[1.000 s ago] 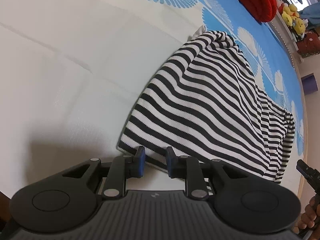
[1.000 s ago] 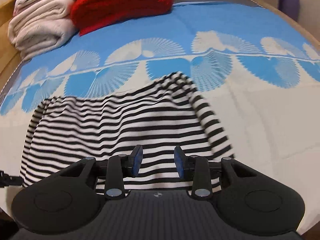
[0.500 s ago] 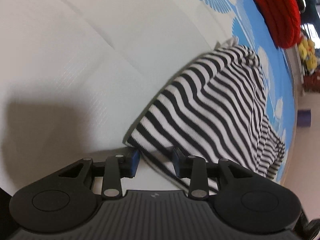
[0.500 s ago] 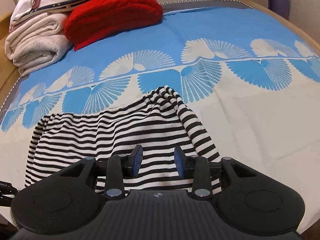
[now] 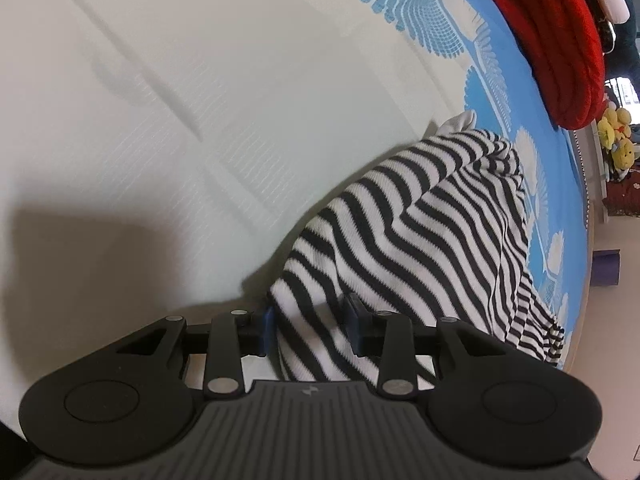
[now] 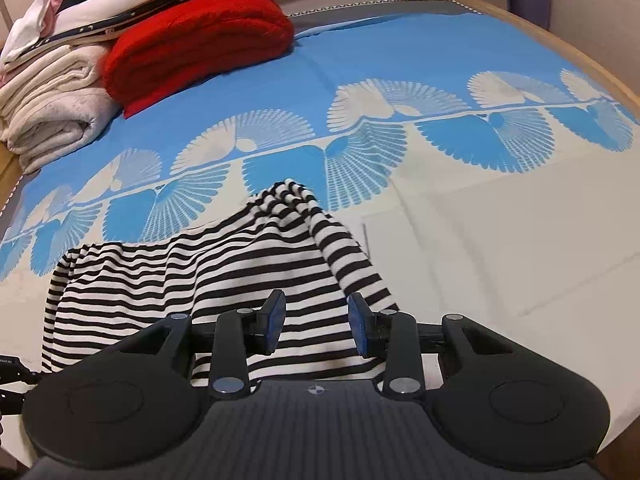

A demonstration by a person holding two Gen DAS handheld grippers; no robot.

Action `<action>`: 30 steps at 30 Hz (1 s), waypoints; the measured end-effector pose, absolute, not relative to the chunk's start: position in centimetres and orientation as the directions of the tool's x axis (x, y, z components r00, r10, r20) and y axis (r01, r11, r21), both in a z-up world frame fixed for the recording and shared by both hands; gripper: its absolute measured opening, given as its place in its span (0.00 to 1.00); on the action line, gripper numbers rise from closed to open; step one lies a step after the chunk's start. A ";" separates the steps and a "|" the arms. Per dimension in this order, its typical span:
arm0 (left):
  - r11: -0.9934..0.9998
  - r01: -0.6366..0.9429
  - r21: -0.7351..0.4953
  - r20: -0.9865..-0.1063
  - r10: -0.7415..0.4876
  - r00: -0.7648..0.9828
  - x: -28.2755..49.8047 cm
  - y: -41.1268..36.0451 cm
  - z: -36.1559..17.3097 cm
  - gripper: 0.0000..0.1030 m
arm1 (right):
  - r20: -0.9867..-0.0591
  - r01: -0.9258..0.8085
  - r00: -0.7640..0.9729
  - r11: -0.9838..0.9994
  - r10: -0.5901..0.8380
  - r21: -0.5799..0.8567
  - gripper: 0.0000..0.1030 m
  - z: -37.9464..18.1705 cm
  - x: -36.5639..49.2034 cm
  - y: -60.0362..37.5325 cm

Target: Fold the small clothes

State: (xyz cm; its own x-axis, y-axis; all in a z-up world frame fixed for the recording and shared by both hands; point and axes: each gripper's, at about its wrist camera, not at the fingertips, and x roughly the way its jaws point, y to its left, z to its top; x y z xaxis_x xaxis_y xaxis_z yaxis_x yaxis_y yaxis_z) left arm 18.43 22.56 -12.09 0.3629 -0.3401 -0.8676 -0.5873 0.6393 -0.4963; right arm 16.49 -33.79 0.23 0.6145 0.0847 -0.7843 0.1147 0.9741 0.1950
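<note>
A black-and-white striped garment (image 5: 420,240) lies rumpled on the bed, with one edge raised in a peak (image 6: 288,192). My left gripper (image 5: 309,326) is at its near corner. The jaws stand apart with the striped corner between them, and the pads do not clearly press on it. My right gripper (image 6: 316,324) hovers over the garment's (image 6: 224,276) near hem. It is open, and the stripes show through the gap between its blue pads (image 6: 276,316).
The bed cover (image 5: 160,120) is white near me and blue with fan prints (image 6: 480,140) farther off. A red blanket (image 6: 196,40) and folded white blankets (image 6: 52,108) sit at the far left corner. The bed's wooden edge (image 6: 592,64) runs along the right.
My left gripper's jaws have widened and it has come down and rolled onto the garment's corner, which now lies between them. My right gripper has drifted a little and stays open.
</note>
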 end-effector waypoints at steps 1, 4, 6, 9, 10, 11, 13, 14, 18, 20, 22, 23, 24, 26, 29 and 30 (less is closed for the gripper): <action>0.638 -0.585 -0.500 -0.865 -0.340 0.368 18.6 22.6 -12.1 0.38 | -0.785 0.117 0.614 0.974 0.082 0.193 0.35 0.2 16.4 -33.9; 0.669 -0.553 -0.497 -0.865 -0.334 0.374 19.1 22.5 -12.1 0.34 | -0.789 0.126 0.610 0.974 0.073 0.188 0.35 0.0 16.4 -34.0; 0.714 -0.510 -0.480 -0.872 -0.322 0.370 19.5 22.0 -11.9 0.08 | -0.792 0.137 0.607 0.972 0.068 0.189 0.35 -0.1 16.4 -33.9; 0.762 -0.438 -0.477 -0.863 -0.312 0.398 19.2 21.7 -10.7 0.06 | -0.793 0.145 0.605 0.971 0.066 0.191 0.35 -0.2 16.7 -33.7; 0.770 -0.417 -0.483 -0.855 -0.312 0.415 19.0 21.8 -10.1 0.06 | -0.792 0.146 0.608 0.970 0.066 0.193 0.35 -0.2 16.8 -33.6; 0.769 -0.405 -0.495 -0.845 -0.318 0.429 18.6 22.1 -9.7 0.06 | -0.790 0.148 0.610 0.969 0.067 0.196 0.35 -0.2 17.0 -33.4; 0.764 -0.381 -0.520 -0.824 -0.332 0.459 17.9 22.8 -8.7 0.06 | -0.787 0.153 0.613 0.967 0.068 0.203 0.35 -0.2 17.4 -33.0; 0.765 -0.371 -0.527 -0.817 -0.335 0.470 17.5 23.1 -8.2 0.05 | -0.786 0.155 0.615 0.966 0.069 0.206 0.35 -0.3 17.6 -32.7; 0.796 -0.370 -0.479 -0.832 -0.279 0.479 16.0 24.2 -6.5 0.05 | -0.778 0.159 0.624 0.964 0.069 0.213 0.35 -0.4 18.5 -31.6; 0.817 -0.389 -0.425 -0.853 -0.219 0.473 15.4 24.7 -5.7 0.05 | -0.772 0.158 0.631 0.964 0.069 0.216 0.35 -0.4 18.9 -31.4; 0.822 -0.403 -0.402 -0.856 -0.181 0.484 15.0 24.9 -4.5 0.05 | -0.765 0.157 0.640 0.964 0.067 0.215 0.35 -0.4 19.1 -31.2; 0.821 -0.398 -0.409 -0.849 -0.182 0.496 14.9 25.0 -4.0 0.05 | -0.761 0.154 0.645 0.964 0.067 0.215 0.35 -0.3 19.1 -31.2; 0.823 -0.380 -0.422 -0.837 -0.192 0.513 14.8 24.7 -3.3 0.05 | -0.758 0.151 0.649 0.965 0.066 0.213 0.35 -0.3 19.1 -31.4; 0.829 -0.319 -0.459 -0.802 -0.232 0.550 14.8 23.6 -1.9 0.05 | -0.754 0.147 0.654 0.968 0.059 0.204 0.35 -0.1 19.1 -31.7; 0.831 -0.203 -0.518 -0.730 -0.306 0.611 15.5 20.1 0.3 0.05 | -0.736 0.139 0.675 0.971 0.050 0.194 0.35 0.4 18.7 -32.9; 0.826 -0.161 -0.540 -0.701 -0.335 0.629 15.9 18.6 0.9 0.05 | -0.732 0.140 0.680 0.972 0.043 0.187 0.35 0.6 18.5 -33.5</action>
State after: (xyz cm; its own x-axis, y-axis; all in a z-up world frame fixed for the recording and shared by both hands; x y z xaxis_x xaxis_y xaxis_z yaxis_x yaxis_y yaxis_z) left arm 15.89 18.58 0.90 0.6290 -0.3355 -0.7013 -0.1612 0.8262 -0.5398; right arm 18.53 -33.47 0.58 0.6801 0.0429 -0.7318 0.1399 0.9723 0.1870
